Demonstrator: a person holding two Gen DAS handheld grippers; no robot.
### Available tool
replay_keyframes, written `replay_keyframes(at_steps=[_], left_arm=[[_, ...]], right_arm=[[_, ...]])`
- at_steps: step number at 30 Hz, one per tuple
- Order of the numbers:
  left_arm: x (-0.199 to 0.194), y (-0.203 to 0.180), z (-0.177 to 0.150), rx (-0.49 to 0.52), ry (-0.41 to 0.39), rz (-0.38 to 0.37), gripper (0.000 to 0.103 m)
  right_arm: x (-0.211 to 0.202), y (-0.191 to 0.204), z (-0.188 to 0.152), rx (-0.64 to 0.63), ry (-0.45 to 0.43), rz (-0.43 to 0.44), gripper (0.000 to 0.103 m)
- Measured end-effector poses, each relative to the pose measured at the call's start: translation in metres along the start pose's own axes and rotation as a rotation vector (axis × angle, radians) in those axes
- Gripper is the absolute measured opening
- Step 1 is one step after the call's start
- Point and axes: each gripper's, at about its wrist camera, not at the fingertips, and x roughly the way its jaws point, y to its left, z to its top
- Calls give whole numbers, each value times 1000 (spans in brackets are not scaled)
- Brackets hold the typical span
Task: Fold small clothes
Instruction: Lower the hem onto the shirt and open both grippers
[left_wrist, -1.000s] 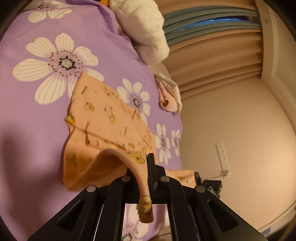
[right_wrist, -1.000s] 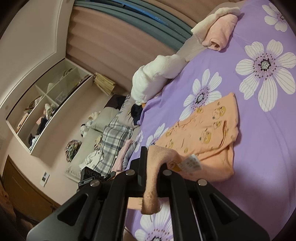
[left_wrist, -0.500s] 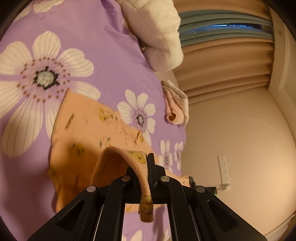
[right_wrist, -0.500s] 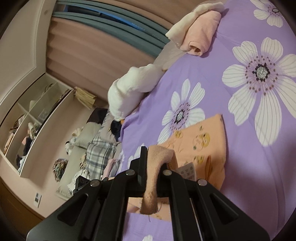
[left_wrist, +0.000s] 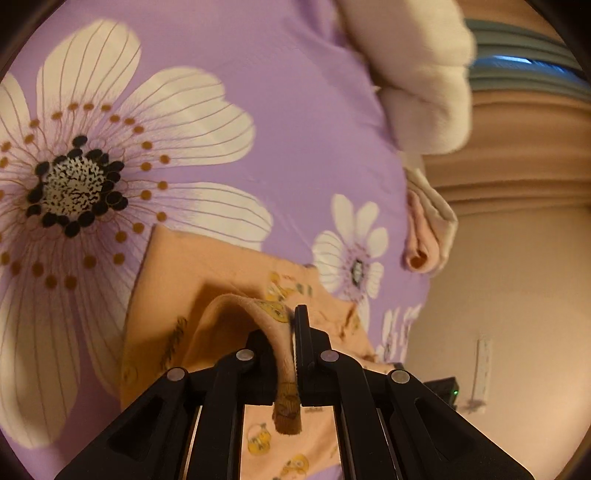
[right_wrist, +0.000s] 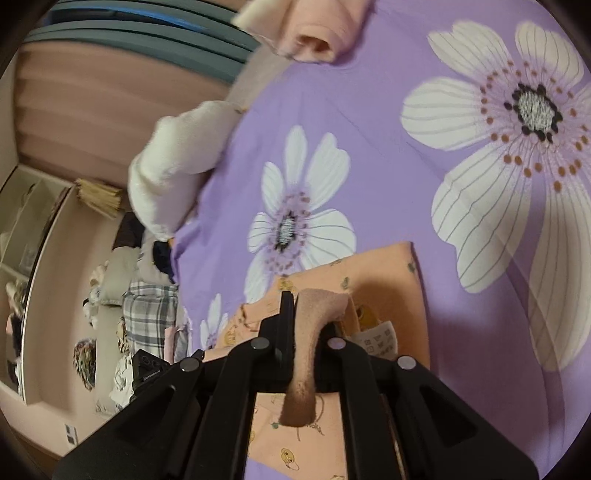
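Carried farther over the purple floral bedspread (left_wrist: 303, 122), the orange garment (left_wrist: 207, 273) is pinched by both grippers (left_wrist: 290, 325) (right_wrist: 295, 306); edges should be laid aligned.

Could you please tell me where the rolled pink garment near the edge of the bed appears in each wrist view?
Left wrist view: the rolled pink garment lies right of centre, at the edge of the purple bedspread, below the white plush.
Right wrist view: it lies at the top, just right of centre.
Shared landmark: the white plush, mid-left in the right wrist view.
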Motion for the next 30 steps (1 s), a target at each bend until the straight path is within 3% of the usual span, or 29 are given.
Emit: replay_keyframes(at_steps=[3,5,6,7,8,9,10,13,15,21,25,30], left_arm=[[8,11,9,-106,52,-9,0],[10,15,15,-164,83,-42,15],[10,15,19,-189,91,-69,39],[8,16,22,-217,88,-104,52],[5,17,24,-244,71,-143,72],[1,17,27,-272,37,-192,76],[-4,16,30,-283,2,-227,76],[-15,8,36,-258,-74,-262,76],[-22,8,39,-259,-94,-260,76],[-41,5,23,-139,-111,-101,76],[-59,1,-9,29,-101,33,76],[-70,-13,-63,218,-72,107,76]], right_arm=[[13,-13,11,98,51,-29,9],[17,-22,17,162,67,-39,25],[16,-26,20,195,58,-30,31],[14,-30,24,237,42,-2,43],[12,-35,28,283,31,42,46],[11,-39,32,323,21,89,46],[8,-42,37,351,0,130,46],[-6,-40,46,322,-110,122,46],[-14,-39,47,305,-137,125,46],[-46,-19,23,87,-123,52,46],[-65,-10,-6,-61,-98,3,46],[-83,-1,-53,-244,-51,-82,43]])
